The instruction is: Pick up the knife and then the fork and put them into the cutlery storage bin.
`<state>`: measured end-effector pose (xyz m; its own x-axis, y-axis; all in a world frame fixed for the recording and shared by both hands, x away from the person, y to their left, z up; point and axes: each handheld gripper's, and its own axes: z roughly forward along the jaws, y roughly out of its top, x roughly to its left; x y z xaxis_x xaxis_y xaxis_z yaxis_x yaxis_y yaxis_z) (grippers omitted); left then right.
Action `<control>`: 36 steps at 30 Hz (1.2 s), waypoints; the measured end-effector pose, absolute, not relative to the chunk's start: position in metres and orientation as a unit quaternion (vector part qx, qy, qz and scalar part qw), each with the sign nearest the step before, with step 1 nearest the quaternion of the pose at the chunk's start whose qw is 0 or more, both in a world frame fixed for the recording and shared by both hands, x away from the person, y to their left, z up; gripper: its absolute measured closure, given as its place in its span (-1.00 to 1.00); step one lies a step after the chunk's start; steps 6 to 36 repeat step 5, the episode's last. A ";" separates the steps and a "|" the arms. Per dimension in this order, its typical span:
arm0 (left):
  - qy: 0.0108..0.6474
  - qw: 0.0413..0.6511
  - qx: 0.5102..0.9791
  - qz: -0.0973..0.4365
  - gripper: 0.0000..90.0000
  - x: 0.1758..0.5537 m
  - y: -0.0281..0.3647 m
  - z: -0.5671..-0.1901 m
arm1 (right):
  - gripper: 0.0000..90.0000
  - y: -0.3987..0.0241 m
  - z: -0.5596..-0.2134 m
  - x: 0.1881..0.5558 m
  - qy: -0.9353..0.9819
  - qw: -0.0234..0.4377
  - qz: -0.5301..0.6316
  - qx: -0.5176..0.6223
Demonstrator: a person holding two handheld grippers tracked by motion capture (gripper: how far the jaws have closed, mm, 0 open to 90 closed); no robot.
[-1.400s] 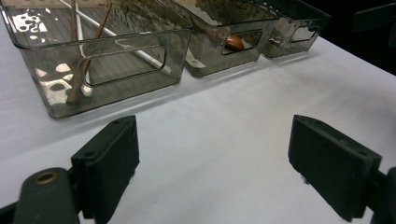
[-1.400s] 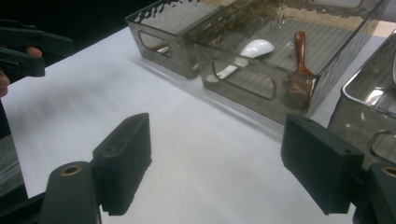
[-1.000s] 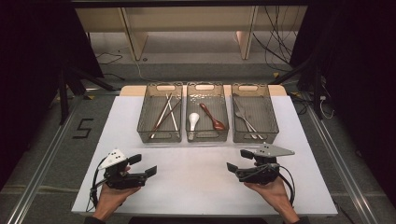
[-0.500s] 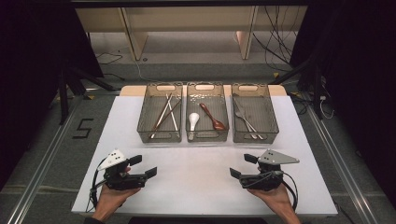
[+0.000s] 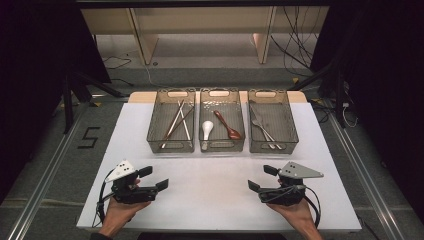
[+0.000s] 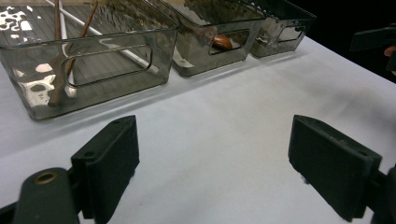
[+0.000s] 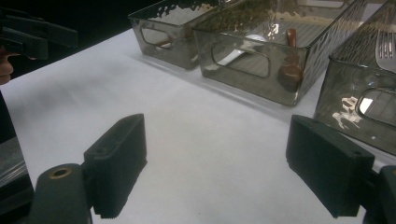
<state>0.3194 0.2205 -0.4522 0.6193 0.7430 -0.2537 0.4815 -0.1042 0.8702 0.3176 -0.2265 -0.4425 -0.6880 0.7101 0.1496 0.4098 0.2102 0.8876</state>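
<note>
Three smoky clear bins stand in a row at the back of the white table (image 5: pixel 215 190). The left bin (image 5: pixel 171 145) holds chopsticks (image 5: pixel 177 120). A white spoon (image 5: pixel 207 130) and a brown spoon (image 5: pixel 229 126) lie in the middle bin (image 5: pixel 222 146). Metal forks (image 5: pixel 265 131) lie in the right bin (image 5: pixel 274 146). My left gripper (image 5: pixel 154 178) rests open near the front left, held by a hand, with nothing between its jaws (image 6: pixel 215 154). At the front right my right gripper (image 5: pixel 261 178) is also open over bare table (image 7: pixel 219 158).
The table's near edge runs just below both hands. Floor rails lie along both sides of the table, and a "5" mark (image 5: pixel 89 137) is taped on the floor at the left. Wooden furniture legs and cables lie beyond the far edge.
My right gripper has drifted slightly toward the near edge and a touch right. The left gripper has hardly moved. Both stay open.
</note>
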 end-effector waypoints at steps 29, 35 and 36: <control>0.419 0.522 0.733 0.125 -0.65 0.320 0.221 -0.453 | -0.53 -0.226 -0.443 0.318 0.764 0.149 0.510 0.367; 0.419 0.522 0.733 0.125 -0.65 0.320 0.221 -0.453 | -0.53 -0.226 -0.443 0.318 0.764 0.149 0.510 0.367; 0.419 0.522 0.733 0.125 -0.65 0.320 0.221 -0.453 | -0.53 -0.226 -0.443 0.318 0.764 0.149 0.510 0.367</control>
